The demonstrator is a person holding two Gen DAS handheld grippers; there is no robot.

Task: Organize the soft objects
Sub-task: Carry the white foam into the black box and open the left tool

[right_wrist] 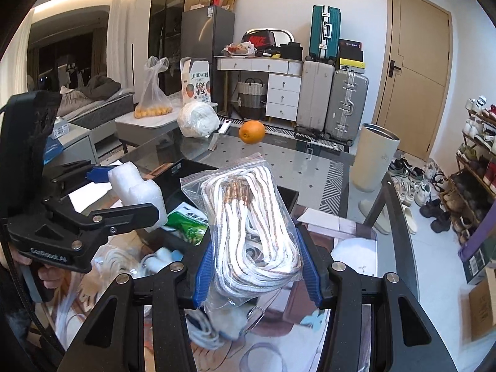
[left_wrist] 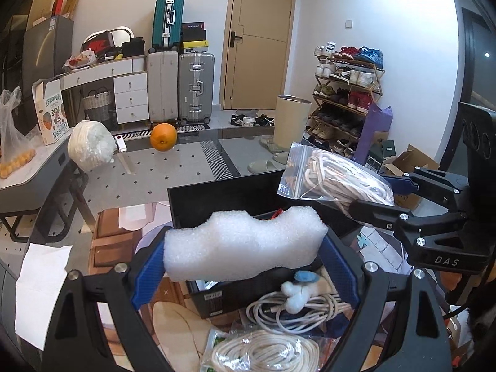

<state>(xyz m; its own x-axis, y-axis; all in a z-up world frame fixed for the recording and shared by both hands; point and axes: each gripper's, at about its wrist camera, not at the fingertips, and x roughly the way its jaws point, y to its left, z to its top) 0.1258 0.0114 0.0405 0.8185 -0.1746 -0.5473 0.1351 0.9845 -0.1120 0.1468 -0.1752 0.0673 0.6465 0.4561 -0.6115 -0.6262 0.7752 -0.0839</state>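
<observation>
One foam block – one rope bag

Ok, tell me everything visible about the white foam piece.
The white foam piece is a lumpy, wavy-edged block of soft, bubbly packing foam. It is held crosswise in the air between the blue pads of the left gripper, which press on its two ends, above the open black box. Nothing else touches it.

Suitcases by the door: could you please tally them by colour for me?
Teal suitcase: 1
Beige suitcase: 1
Silver suitcase: 1
Total: 3
</observation>
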